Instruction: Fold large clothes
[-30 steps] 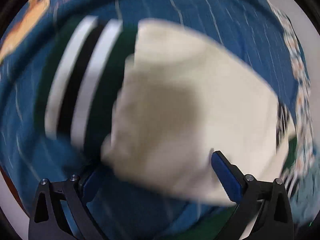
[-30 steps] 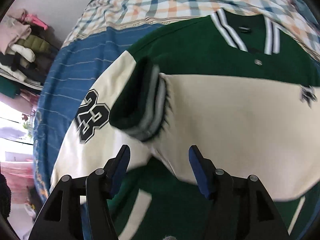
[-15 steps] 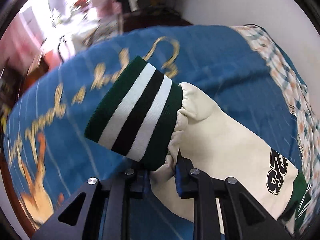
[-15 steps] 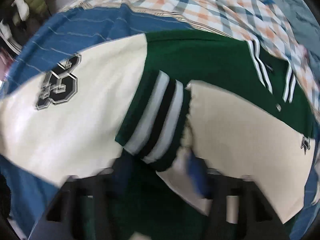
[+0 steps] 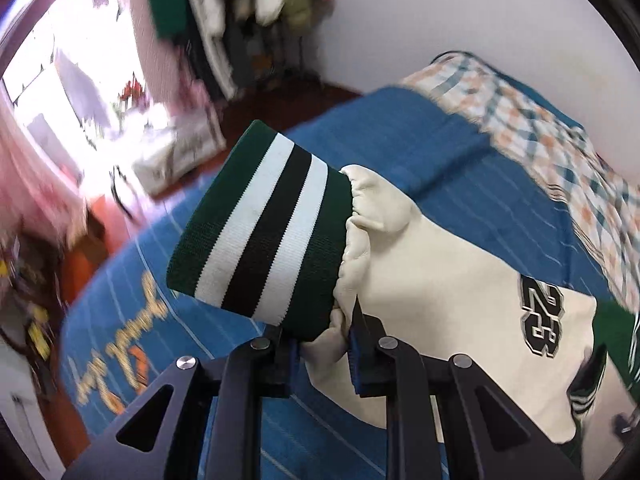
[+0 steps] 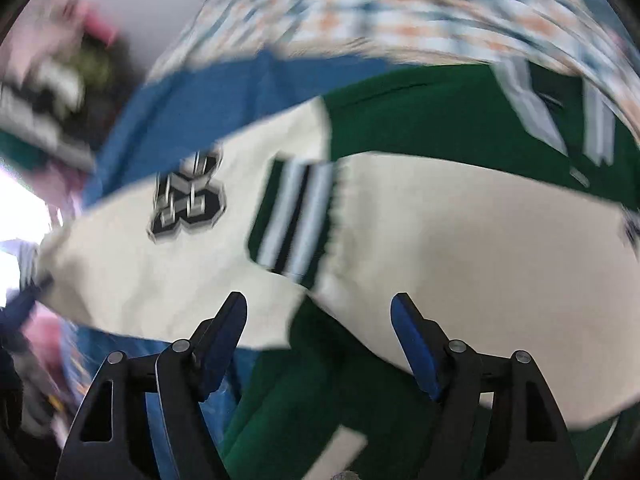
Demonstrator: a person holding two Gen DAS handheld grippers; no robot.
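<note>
Bed point(image 5: 460, 168): blue striped cover with gold script, one plaid blanket point(image 5: 560, 152) at far end. White wall; clothes rack point(image 5: 248, 12) by bright window. One green varsity jacket point(image 6: 420, 120) lies on bed, two cream sleeves, both cuffs striped. Left tool point(image 5: 324, 344) clamped on one sleeve point(image 5: 440, 292) beside its cuff point(image 5: 264, 236), lifted off the cover. Right tool point(image 6: 320, 320) jaws apart, holding nothing, above the other sleeve point(image 6: 460, 232). View blurred.

Black "23" patch point(image 5: 540, 320) on the jacket's cream sleeve point(image 5: 460, 280); bedspread script unreadable.

Window point(image 5: 60, 92) glare blown out at left, heavy motion blur in right view, fisheye-bent edges
</note>
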